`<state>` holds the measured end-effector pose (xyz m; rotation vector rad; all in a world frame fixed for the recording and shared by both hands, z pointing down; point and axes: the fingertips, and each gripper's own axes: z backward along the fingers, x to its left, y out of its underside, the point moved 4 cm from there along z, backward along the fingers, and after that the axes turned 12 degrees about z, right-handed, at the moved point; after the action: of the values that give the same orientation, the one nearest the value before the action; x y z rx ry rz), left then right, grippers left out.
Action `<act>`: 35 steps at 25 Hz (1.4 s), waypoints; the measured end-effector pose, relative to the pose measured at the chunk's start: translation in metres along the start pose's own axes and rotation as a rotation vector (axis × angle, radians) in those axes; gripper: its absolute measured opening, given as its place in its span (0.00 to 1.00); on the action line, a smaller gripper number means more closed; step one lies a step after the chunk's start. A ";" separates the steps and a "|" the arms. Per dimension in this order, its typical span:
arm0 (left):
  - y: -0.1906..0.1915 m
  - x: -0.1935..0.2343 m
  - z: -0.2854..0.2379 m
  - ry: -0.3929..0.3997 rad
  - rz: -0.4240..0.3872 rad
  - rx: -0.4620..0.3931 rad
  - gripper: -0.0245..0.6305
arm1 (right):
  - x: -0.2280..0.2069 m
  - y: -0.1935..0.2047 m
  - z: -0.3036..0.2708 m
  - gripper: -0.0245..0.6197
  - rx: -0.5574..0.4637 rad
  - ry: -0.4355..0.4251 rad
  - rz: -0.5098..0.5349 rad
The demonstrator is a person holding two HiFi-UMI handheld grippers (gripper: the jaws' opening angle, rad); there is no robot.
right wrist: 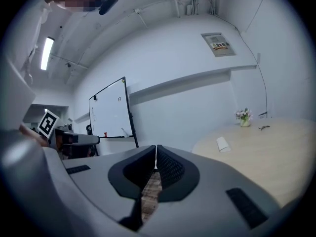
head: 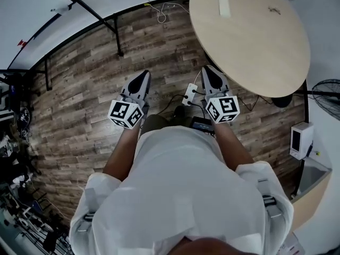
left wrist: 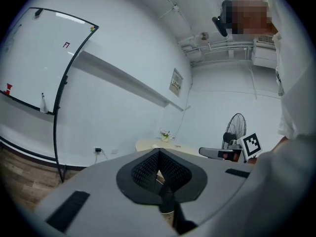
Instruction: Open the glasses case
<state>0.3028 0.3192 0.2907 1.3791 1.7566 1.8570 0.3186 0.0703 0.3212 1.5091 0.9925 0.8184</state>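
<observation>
My left gripper point(head: 142, 77) and right gripper point(head: 208, 70) are both pressed together, empty. The white oblong glasses case point(head: 224, 6) lies untouched on the round beige table point(head: 265, 52).

There's the glasses case point(head: 224, 6): a small white oblong, lying flat on the round pale wooden table point(head: 255, 47). It sits toward the far left of the tabletop, its long side running away from the person. It's too small to tell whether the lid is open.
</observation>
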 end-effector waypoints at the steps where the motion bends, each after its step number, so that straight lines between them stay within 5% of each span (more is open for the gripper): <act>1: -0.005 0.005 -0.005 -0.003 0.003 -0.005 0.06 | -0.003 0.000 -0.007 0.08 0.002 0.000 -0.006; 9: -0.038 0.053 -0.067 0.052 -0.017 -0.011 0.06 | -0.028 0.005 -0.066 0.08 0.037 0.044 -0.008; 20: -0.097 0.145 -0.204 0.213 -0.024 0.086 0.06 | -0.093 -0.010 -0.175 0.08 0.112 0.257 -0.034; 35: -0.157 0.232 -0.293 0.223 -0.013 0.096 0.06 | -0.157 -0.026 -0.261 0.08 0.221 0.453 0.057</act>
<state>-0.1017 0.3339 0.3081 1.2294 1.9790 2.0107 0.0154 0.0354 0.3404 1.5773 1.4151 1.1538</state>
